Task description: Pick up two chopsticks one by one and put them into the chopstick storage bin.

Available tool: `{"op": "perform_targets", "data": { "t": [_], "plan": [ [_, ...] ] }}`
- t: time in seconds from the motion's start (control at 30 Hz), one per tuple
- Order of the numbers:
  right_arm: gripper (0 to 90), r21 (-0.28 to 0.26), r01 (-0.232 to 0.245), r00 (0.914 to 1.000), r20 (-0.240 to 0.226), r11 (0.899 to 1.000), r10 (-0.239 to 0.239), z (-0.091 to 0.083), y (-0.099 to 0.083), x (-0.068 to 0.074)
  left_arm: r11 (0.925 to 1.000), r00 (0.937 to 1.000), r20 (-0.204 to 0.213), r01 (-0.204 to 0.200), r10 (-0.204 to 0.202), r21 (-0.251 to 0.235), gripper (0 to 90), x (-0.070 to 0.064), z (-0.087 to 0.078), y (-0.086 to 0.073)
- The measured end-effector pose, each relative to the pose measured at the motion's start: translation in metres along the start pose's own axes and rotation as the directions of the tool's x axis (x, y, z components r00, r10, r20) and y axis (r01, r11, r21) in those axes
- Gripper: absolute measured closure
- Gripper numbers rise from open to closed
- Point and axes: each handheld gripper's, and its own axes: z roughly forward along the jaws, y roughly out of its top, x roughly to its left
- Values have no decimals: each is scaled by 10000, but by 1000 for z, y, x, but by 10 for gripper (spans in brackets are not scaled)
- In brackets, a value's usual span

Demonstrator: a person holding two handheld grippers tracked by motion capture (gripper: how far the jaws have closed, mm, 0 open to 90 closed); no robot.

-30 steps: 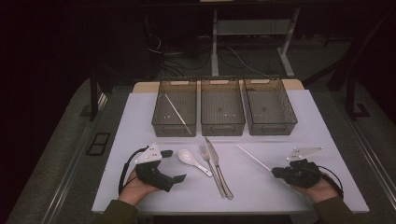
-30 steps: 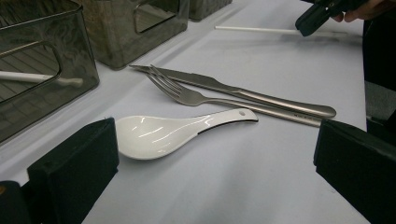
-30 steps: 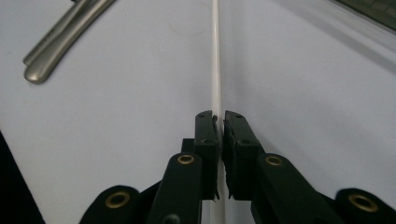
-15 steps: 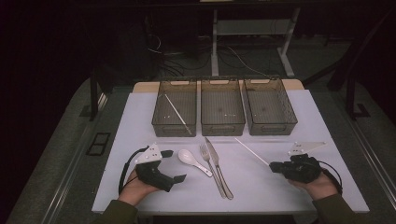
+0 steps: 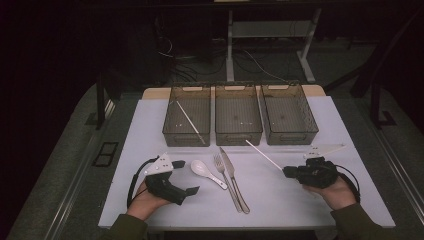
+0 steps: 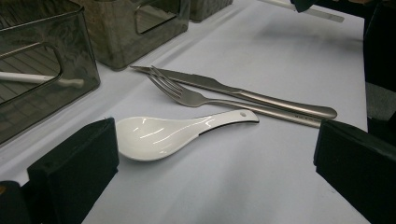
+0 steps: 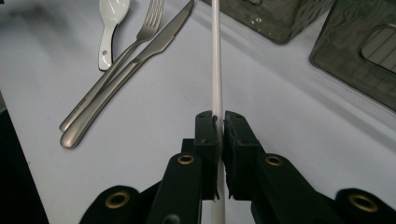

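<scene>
Dim room, white tabletop (image 5: 150, 130) catching the light, dark floor and cables lying behind it. Three smoky bins sitting side by side along the far edge: left bin (image 5: 187, 116) holding one white chopstick (image 5: 189, 121) lying slantwise, middle bin (image 5: 238, 115) and right bin (image 5: 289, 114) standing beside it.

Right gripper (image 5: 285, 172) resting low at the near right of the tabletop, jaws closing narrowly on a second white chopstick (image 5: 263, 154). In the right gripper view, that chopstick (image 7: 217, 60) running straight up between the two jaws, pinched near its near end, the long free part reaching away toward the bins, ending just short of the gap between middle and right bins.

Left gripper (image 5: 186, 177) lying at the near left, jaws standing wide apart, gripping nothing. White spoon (image 6: 173, 136) lying between and just ahead of those jaws, bowl nearest the left one. Fork (image 6: 224, 100) and knife (image 6: 243, 94) lying just beyond, touching along their handles.
</scene>
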Motion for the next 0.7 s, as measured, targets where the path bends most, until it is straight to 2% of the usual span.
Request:
{"op": "perform_targets", "data": {
  "t": [0.1, 0.7],
  "plan": [
    [841, -89, -53, 10000, -57, 9999, 53, 1, 4, 0, 10000, 10000, -4, -30, 30, -21, 0, 0, 0, 0],
    [841, -434, 320, 9991, -275, 9985, -332, 22, 44, 5, 10000, 10000, -14, -33, 33, -57, 0, 0, 0, 0]
  ]
}}
